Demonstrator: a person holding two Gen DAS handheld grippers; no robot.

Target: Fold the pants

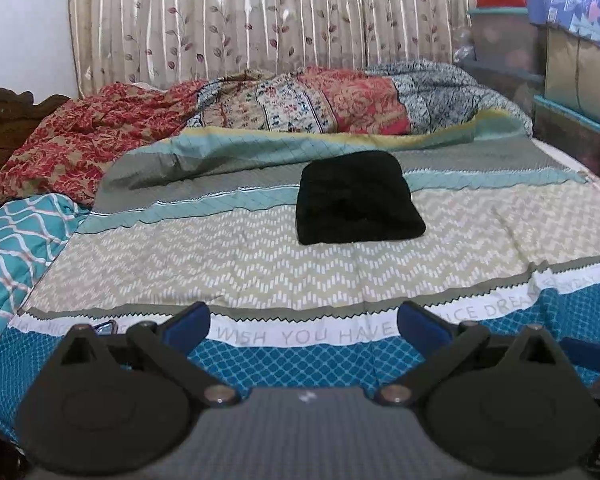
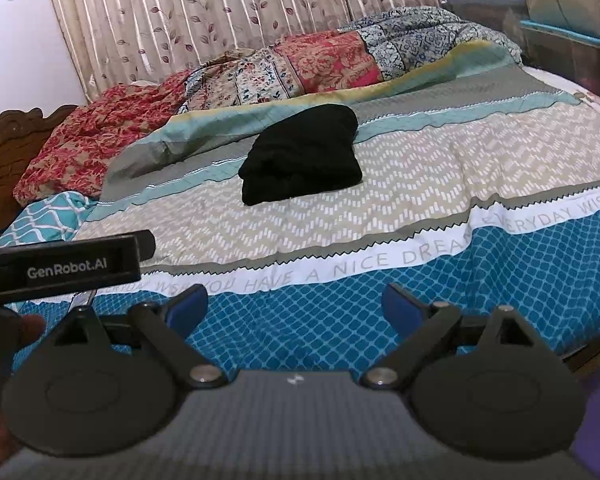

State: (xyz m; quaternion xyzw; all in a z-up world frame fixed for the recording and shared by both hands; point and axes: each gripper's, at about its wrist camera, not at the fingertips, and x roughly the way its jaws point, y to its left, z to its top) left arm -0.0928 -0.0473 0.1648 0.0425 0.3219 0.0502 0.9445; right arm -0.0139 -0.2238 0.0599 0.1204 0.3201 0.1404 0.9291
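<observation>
The black pants (image 1: 356, 200) lie folded into a compact block on the patterned bedspread (image 1: 228, 264), in the middle of the bed. They also show in the right wrist view (image 2: 304, 160), folded, with layered edges on the left side. My left gripper (image 1: 304, 326) is open and empty, held well back from the pants over the near edge of the bed. My right gripper (image 2: 296, 306) is open and empty too, also back near the bed's front edge. The left gripper's black body (image 2: 60, 266) shows at the left of the right wrist view.
A crumpled floral quilt (image 1: 260, 104) lies along the far side of the bed under a curtain (image 1: 260, 12). A teal lattice pillow (image 1: 16, 248) and a wooden headboard (image 1: 8, 116) are at the left. Storage boxes and bags (image 1: 560, 60) stand at the right.
</observation>
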